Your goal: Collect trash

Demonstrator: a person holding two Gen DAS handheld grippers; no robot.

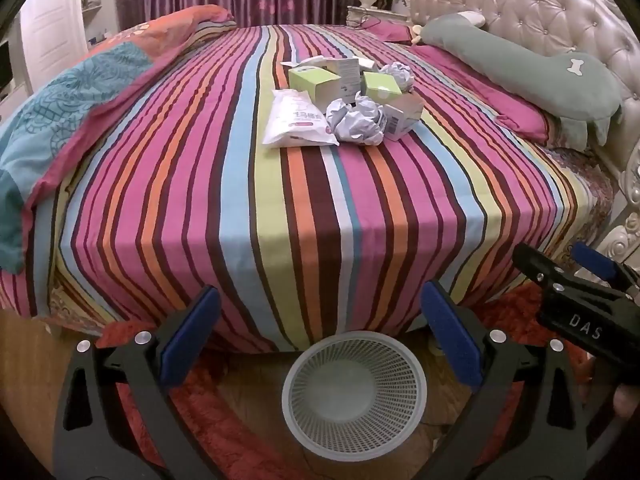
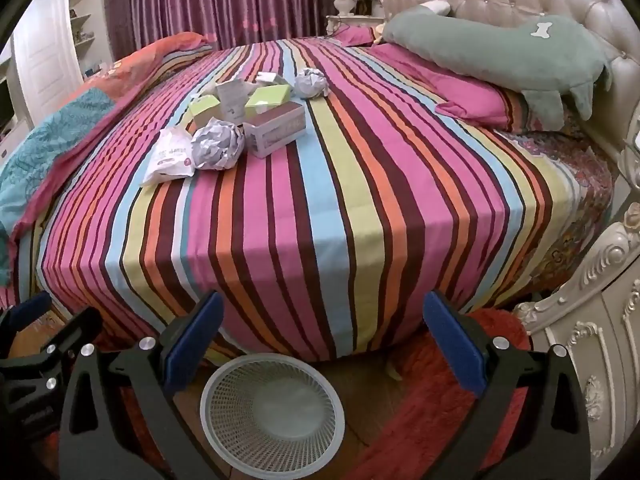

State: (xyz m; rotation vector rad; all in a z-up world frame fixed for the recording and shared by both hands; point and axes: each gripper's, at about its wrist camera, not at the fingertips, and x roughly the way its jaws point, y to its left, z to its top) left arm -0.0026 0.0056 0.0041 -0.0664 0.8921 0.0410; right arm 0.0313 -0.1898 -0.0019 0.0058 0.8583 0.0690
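Both tools wide open, nothing between the fingers; left tool (image 1: 320, 336) and right tool (image 2: 322, 338) hang side by side above the floor at the bed's near edge; the right one shows at the right edge of the left view, the left one at the left edge of the right view

Trash sits in one cluster mid-bed (image 1: 280, 208) on the striped sheet, well apart from both tools: white pouch (image 1: 296, 120) nearest and leftmost, paper ball (image 1: 356, 120) touching its right side, box (image 2: 276, 130) just right of that ball, green boxes (image 1: 312, 84) behind, second paper ball (image 2: 311, 82) at the far right of the cluster

White mesh basket (image 1: 354, 390) stands upright on the floor against the bed's near edge, below and between the left tool's fingers; in the right view it sits left of centre, nearer that tool's left finger (image 2: 194, 344); nothing visible inside it

Green plush (image 2: 500, 52) lies on the pink pillow (image 2: 472, 100) by the headboard, right of the trash
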